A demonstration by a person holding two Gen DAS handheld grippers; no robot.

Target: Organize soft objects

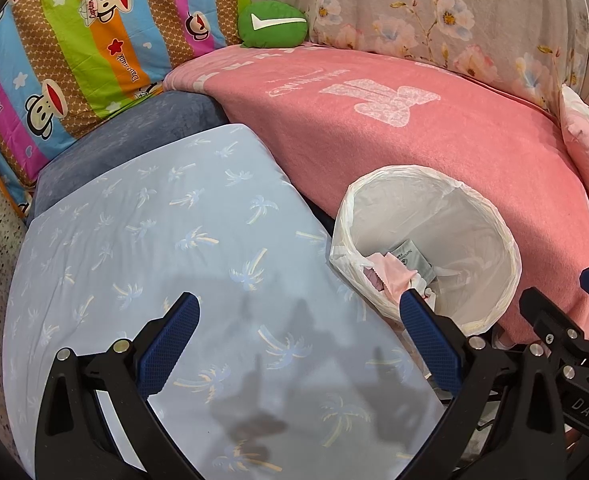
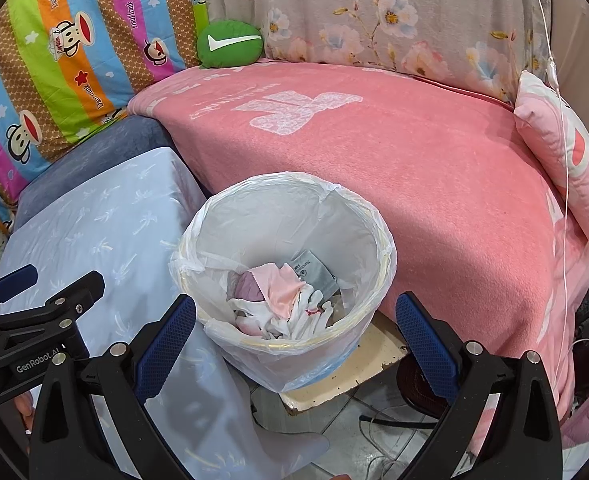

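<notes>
Cloth filled the white plastic-lined bin (image 2: 286, 280): a crumpled pink fabric scrap (image 2: 280, 288) on white rags, light and limp by my guess, best pinched at a raised fold. My left gripper (image 1: 298, 344) hung with jaws wide and empty over the pale blue palm-print sheet (image 1: 174, 240); my right gripper (image 2: 294, 344) gaped likewise in front of the bin. Behind lay a pink fleece blanket (image 2: 394, 168), with a round green cushion (image 2: 228, 44) at its far edge against striped cartoon-monkey bedding (image 2: 74, 60). Tiled floor showed below.
</notes>
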